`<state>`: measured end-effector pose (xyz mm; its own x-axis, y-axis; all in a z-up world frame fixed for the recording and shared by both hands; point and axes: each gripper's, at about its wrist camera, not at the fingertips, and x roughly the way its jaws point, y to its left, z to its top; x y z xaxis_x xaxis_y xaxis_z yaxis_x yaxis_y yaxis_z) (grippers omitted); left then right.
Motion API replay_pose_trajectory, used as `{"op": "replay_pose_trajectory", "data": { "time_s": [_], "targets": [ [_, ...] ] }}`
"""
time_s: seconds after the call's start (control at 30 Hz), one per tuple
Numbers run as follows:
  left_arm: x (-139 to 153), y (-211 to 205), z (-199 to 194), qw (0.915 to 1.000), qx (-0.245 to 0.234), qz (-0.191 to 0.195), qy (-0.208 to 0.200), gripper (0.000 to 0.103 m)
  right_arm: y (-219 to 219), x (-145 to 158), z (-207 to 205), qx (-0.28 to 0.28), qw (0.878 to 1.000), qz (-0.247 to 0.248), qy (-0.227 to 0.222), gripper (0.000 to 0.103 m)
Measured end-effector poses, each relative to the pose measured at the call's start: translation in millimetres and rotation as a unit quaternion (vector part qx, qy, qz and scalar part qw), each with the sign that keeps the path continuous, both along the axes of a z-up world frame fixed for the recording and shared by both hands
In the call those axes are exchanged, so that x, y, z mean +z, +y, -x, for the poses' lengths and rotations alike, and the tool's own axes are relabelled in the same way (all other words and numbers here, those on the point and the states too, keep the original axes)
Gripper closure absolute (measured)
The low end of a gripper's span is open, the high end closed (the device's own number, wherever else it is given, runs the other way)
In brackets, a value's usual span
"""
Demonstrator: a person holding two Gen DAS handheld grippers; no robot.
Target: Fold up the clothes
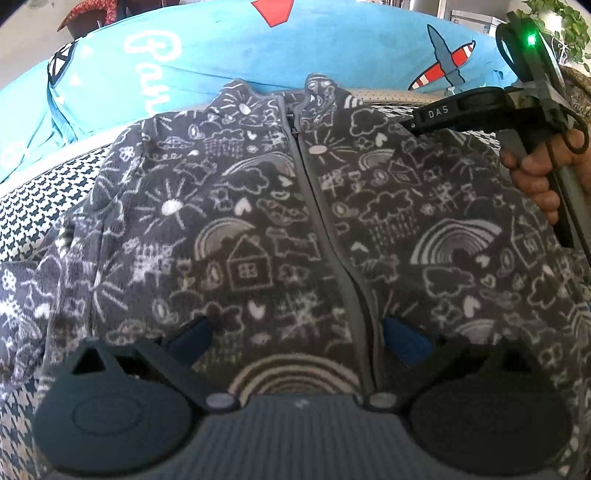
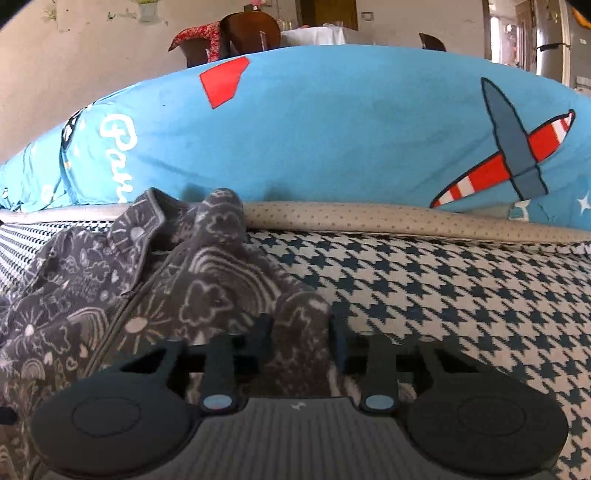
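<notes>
A grey fleece jacket [image 1: 258,206] with white doodle print lies front up and zipped on a houndstooth cover [image 1: 33,206]. Its collar points toward the far side. My left gripper [image 1: 299,343] hovers over the lower front by the zip, open wide, with nothing between its fingers. My right gripper [image 2: 301,336] is at the jacket's [image 2: 155,295] far right shoulder edge, shut on a raised bunch of the fleece. In the left wrist view that right gripper [image 1: 417,123] comes in from the upper right, held by a hand [image 1: 535,177].
A big blue cushion [image 2: 332,129] with a red-striped plane print runs along the far side, above a beige dotted edge [image 2: 369,216]. Bare houndstooth cover [image 2: 461,295] stretches to the right of the jacket. Chairs [image 2: 251,31] and a table stand behind the cushion.
</notes>
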<state>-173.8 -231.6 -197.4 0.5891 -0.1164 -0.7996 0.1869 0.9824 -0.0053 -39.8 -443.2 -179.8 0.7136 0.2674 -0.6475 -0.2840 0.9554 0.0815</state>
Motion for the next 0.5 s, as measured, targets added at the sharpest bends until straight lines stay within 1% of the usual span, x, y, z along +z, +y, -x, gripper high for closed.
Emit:
{"op": "replay_pose_trajectory", "data": {
  "time_s": [0.03,0.07,0.1,0.13,0.2,0.37,0.43,0.5],
  "targets": [
    [-0.4,-0.1,0.2,1.0,0.0,0.0,0.0,0.0,0.9,-1.2,-0.9,0.001,1.0,0.001,0.001,0.077],
    [-0.8,-0.5,0.3,1.0,0.001,-0.001,0.0,0.0,1.8,-2.4,-1.8,0.002,1.0,0.002,0.002,0.083],
    [-0.7,-1.2,0.2,1.0,0.001,-0.002,0.0,0.0,2.7,-3.6,-2.6,0.004,1.0,0.003,0.003,0.087],
    [-0.7,-1.9,0.1,1.0,0.002,-0.002,0.0,0.0,3.2,-4.2,-3.0,0.002,1.0,0.005,0.002,0.088],
    [-0.4,-3.3,-0.1,1.0,0.004,-0.004,0.0,0.0,1.9,0.5,-0.7,-0.02,1.0,0.012,-0.014,0.092],
    [6.2,-9.5,-0.8,0.9999,0.005,0.002,-0.012,0.0,-16.1,20.4,-1.5,-0.082,0.995,-0.007,-0.052,0.094],
    [9.7,-14.6,-0.7,0.9998,0.0,0.005,-0.02,0.0,-23.0,19.3,-4.3,-0.098,0.994,-0.003,-0.053,0.095],
    [10.3,-19.9,-0.7,0.9998,-0.005,0.008,-0.02,0.0,-27.6,11.1,-9.9,-0.107,0.993,-0.009,-0.038,0.095]
  ]
}}
